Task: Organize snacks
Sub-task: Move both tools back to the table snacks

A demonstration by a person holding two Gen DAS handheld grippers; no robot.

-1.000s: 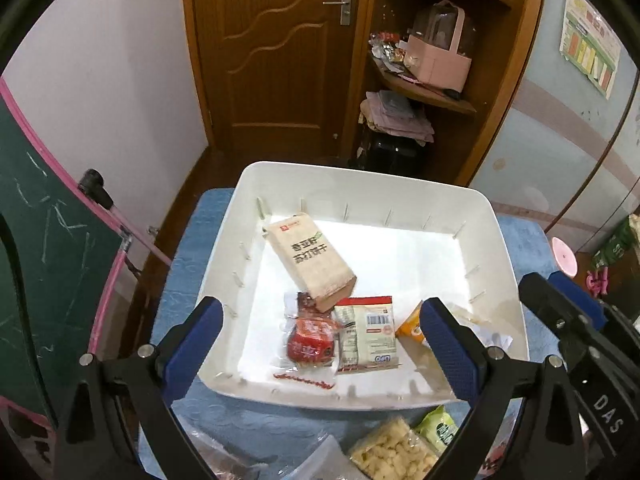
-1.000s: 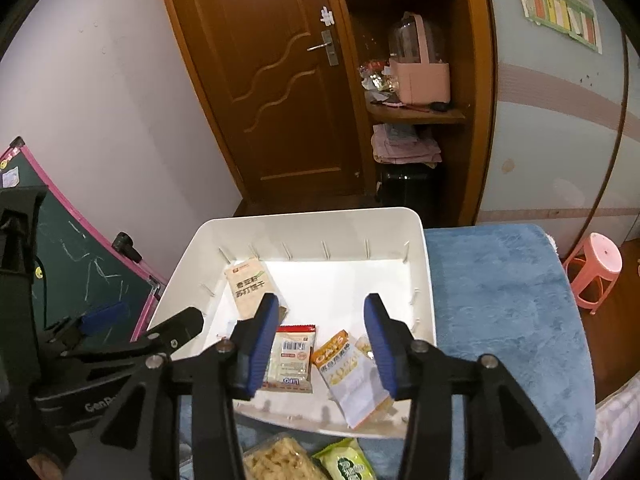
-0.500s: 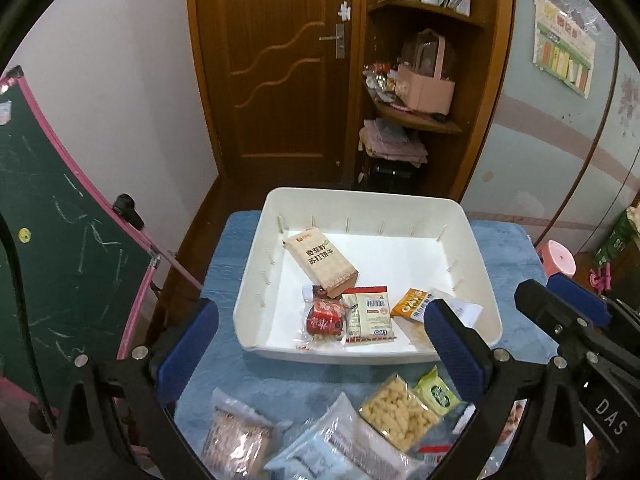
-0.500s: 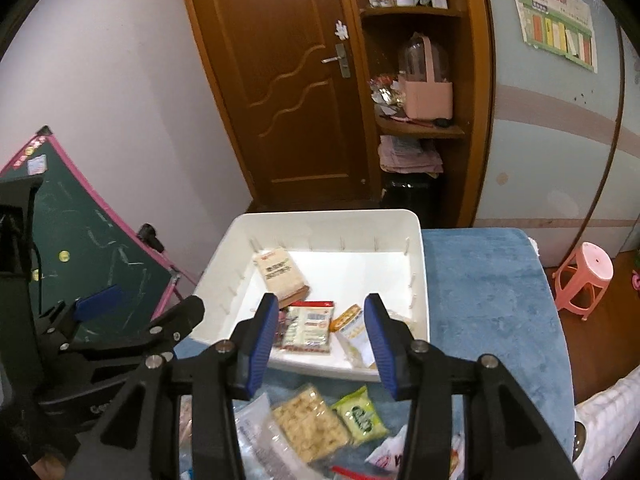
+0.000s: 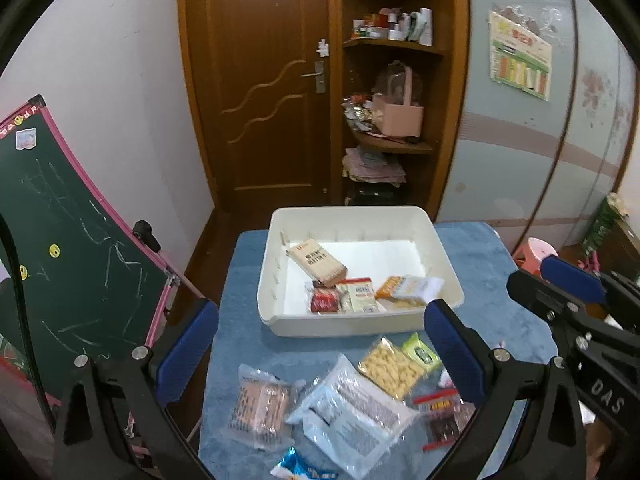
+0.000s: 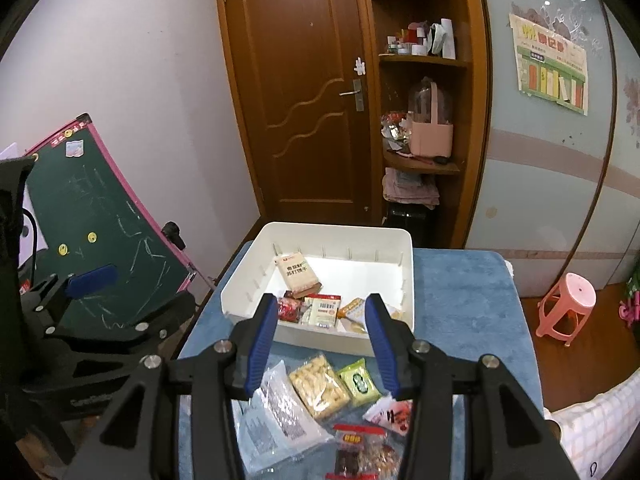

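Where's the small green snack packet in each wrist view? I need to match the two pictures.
Left wrist: the green snack packet lies on the blue cloth just in front of the white bin, right of centre, beside the bag of pale puffs.
Right wrist: it lies low at centre, between the gripper fingers, again right of the puffs.
Shared landmark: the white bin's near wall.

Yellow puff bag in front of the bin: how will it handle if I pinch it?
The puff bag looks pillowy and light, so it would probably squash. Its glossy film may slip. The pieces inside look brittle, so pinch an edge.
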